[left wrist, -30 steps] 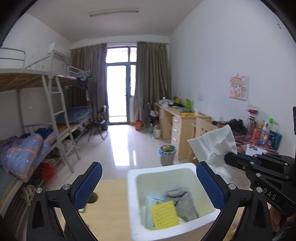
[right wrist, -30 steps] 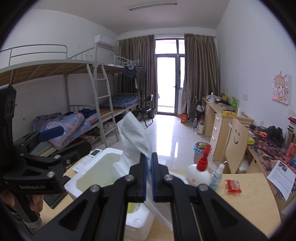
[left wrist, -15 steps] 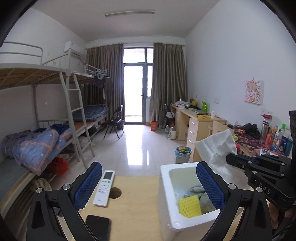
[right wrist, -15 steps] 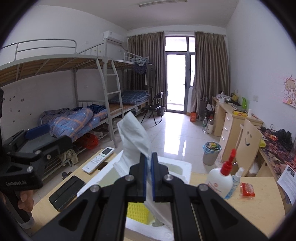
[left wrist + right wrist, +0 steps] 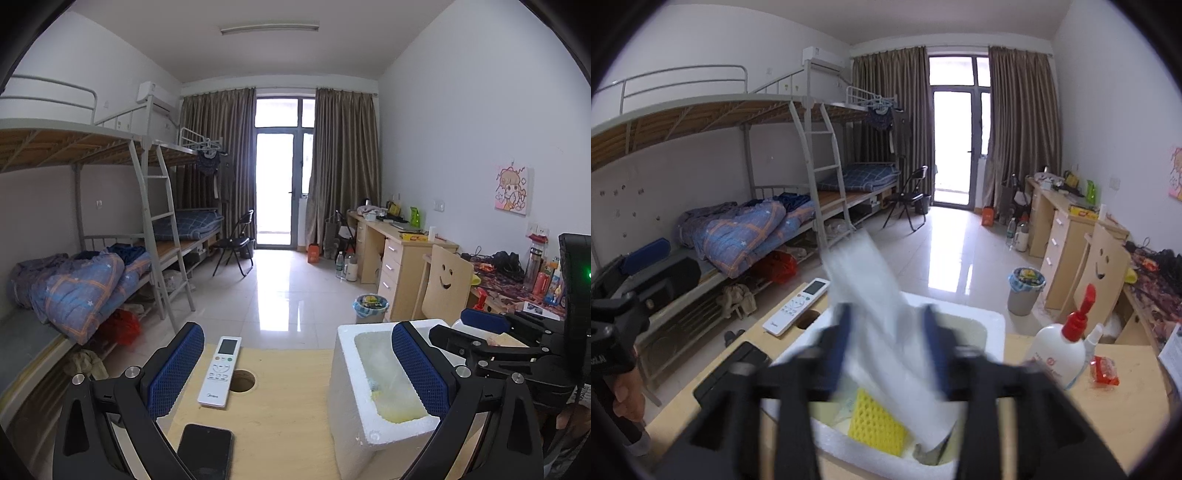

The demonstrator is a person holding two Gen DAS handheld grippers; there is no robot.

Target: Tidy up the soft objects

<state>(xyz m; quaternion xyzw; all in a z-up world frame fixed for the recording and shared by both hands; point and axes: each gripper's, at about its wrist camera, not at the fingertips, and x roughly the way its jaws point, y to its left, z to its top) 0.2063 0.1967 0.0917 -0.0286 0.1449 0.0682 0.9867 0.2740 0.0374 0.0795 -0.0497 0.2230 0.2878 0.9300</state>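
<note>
Both jaws parted, right gripper (image 5: pixel 886 347) over white cloth (image 5: pixel 882 321), foam box (image 5: pixel 964 321), left gripper (image 5: pixel 295 373) empty, Midea remote (image 5: pixel 220 371).

Light wood counter (image 5: pixel 280 424) with a round hole (image 5: pixel 242 381); on it: remote (image 5: pixel 220 371), phone (image 5: pixel 205 452), foam box (image 5: pixel 347 398), bottle (image 5: pixel 1060 354), red packet (image 5: pixel 1104 371).

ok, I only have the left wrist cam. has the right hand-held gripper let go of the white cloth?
Observer: The right hand-held gripper has its jaws apart. The white cloth sits between them above the white foam box, blurred.
Operator: What's in the box? My finger blocks it.
Observer: A yellow perforated sponge, partly under the cloth.
Operator: Anything right of the box?
Observer: A small red packet on the wooden table.
</note>
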